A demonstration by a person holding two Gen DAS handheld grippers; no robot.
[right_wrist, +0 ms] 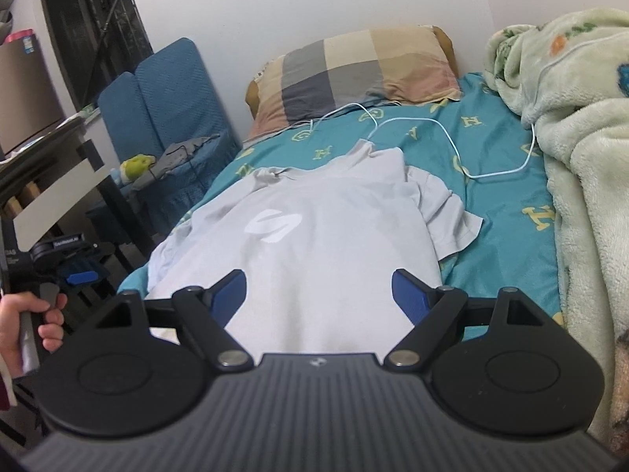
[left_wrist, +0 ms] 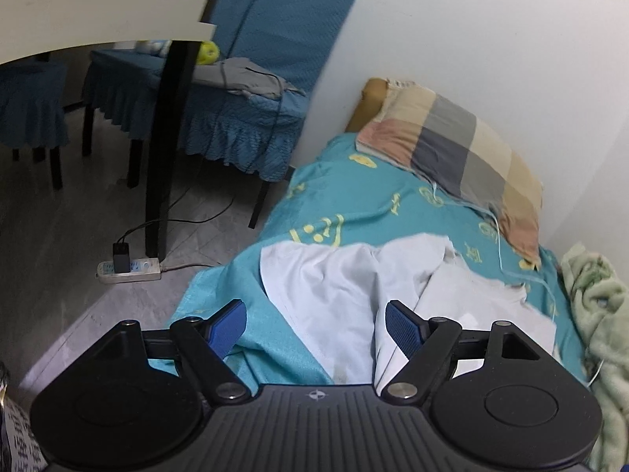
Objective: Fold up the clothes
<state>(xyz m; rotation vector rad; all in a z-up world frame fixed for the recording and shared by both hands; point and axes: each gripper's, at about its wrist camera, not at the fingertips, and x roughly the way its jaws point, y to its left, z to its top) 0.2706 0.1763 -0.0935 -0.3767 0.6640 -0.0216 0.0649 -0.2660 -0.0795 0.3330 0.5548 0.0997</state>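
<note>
Both wrist views look low along the bed toward the shared pillow, left from its edge.

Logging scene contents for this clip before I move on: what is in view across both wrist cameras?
T-shirt: 1, pale grey with white logo, spread on the bed.
Bedsheet: 1, teal with yellow print, covers the bed.
Pillow: 1, checked beige, grey and pink, at the head.
Blanket: 1, pale green fleece, heaped along the bed's far side.
Cable: 1, white, on the sheet near the pillow.
Chairs: blue covers, beside the bed; grey garment on one.
Power strip: 1, white, on the floor.
Left gripper: jaws open, over the shirt's edge.
Right gripper: jaws open, over the shirt.
</note>
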